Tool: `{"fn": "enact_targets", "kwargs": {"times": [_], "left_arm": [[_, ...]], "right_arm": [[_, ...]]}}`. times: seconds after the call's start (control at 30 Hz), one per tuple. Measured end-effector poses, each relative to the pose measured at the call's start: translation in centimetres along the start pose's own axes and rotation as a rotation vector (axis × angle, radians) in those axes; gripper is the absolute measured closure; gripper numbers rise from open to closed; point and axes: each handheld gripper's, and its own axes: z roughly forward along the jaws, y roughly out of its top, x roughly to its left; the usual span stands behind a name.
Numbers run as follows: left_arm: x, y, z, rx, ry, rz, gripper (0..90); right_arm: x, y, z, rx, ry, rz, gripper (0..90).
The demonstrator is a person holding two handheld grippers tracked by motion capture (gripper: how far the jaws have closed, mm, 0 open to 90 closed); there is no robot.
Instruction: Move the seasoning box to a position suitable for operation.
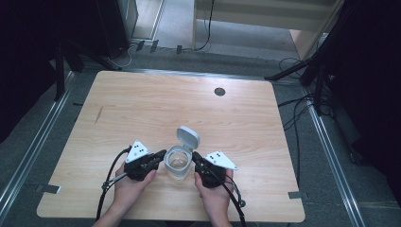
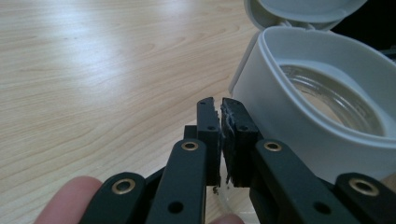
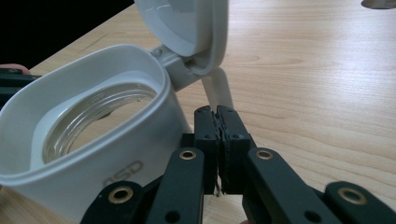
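Left tool (image 1: pixel 160 154) clenched on nothing, jaws pressed flat together, tip just beside the left wall of the jar (image 1: pixel 178 163). Right tool (image 1: pixel 195 160) likewise clenched and empty, tip just beside the jar's right wall, about level with the hinge. Held by a hand behind each: left hand (image 1: pixel 127 187), right hand (image 1: pixel 213 196), both nearer the front edge of the tabletop (image 1: pixel 142 104) than the jar.

Between the two tools, close to the front edge and roughly centred: the jar, upright, mouth open, white collar round a clear glass body, apparently empty. Flanked evenly, so neither tool clearly nearer; from the left tool, jar to the right (image 2: pixel 322 121); from the right tool, jar to the left (image 3: pixel 93 140).

Beyond the jar's mouth, at its far rim: the lid (image 1: pixel 187 137), flipped up on its hinge and standing nearly upright, leaning away from the hands. Hinge line running left to right, so probably a forward-to-back swing needed to shut it, from either side.

Farther back from the jar, near the far edge: a small dark round cap (image 1: pixel 219 91) set in the wood.
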Motion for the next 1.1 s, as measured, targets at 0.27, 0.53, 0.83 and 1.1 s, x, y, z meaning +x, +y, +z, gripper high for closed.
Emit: {"fn": "enact_targets", "kwargs": {"times": [0.27, 0.53, 0.83, 1.1], "left_arm": [[-1.6, -0.8, -0.3, -0.002, 0.041, 0.01, 85.2], [-2.6, -1.1, -0.7, -0.009, 0.054, 0.008, 85.3], [-3.0, -1.7, -1.0, -0.031, 0.051, -0.036, 75.1], [2.1, -2.9, -3.6, -0.073, 0.115, -0.052, 44.4]], "right_arm": [[0.2, -0.2, -0.1, -0.005, -0.049, 0.015, 89.2], [0.2, -0.3, 0.1, -0.008, -0.064, 0.033, 89.1], [-0.4, -0.2, 0.2, -0.016, -0.027, 0.012, 88.0], [-2.5, 0.9, -0.9, -0.03, 0.002, -0.009, 89.8]]}}
